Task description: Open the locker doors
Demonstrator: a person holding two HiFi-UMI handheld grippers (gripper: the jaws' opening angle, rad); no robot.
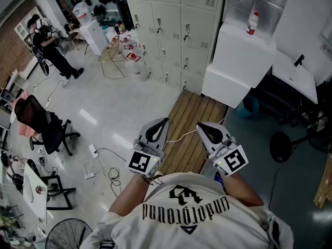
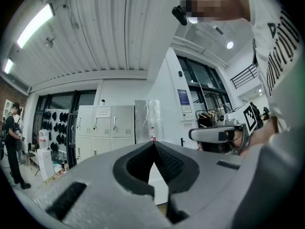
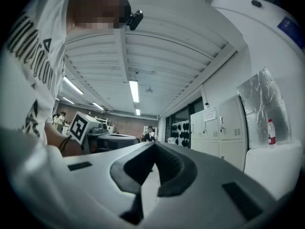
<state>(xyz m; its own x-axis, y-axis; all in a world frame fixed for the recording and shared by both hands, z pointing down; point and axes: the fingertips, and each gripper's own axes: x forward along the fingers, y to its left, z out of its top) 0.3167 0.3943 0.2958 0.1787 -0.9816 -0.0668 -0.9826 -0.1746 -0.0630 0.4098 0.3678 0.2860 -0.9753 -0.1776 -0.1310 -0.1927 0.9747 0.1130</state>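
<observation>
The lockers [image 1: 176, 30] are seen at twelve o'clock in the head view, well apart from both grippers, across a strip of wooden flooring [image 1: 194, 121]. All the doors that can be made out are shut, so the task is judged not yet begun.

The left gripper [image 1: 164, 122] is held at about seven o'clock and the right gripper [image 1: 200, 126] at about five o'clock, both just in front of the person's chest. In each gripper view the jaws are seen pressed together at the tips, with nothing caught between them.

The doors are judged to be thin painted sheet metal: light, stiff and smooth, likely to swing freely once unlatched. The flat face offers nothing to grip and would be slippery under the pads. Hold is best taken at a small upright handle [image 1: 159, 24], which is set near one vertical edge of each door. The jaws would first have to be parted, then closed across the handle. On which side the hinges sit cannot be told.

A bottle [image 1: 252, 23] is seen on white blocks [image 1: 244, 53] at one o'clock.
</observation>
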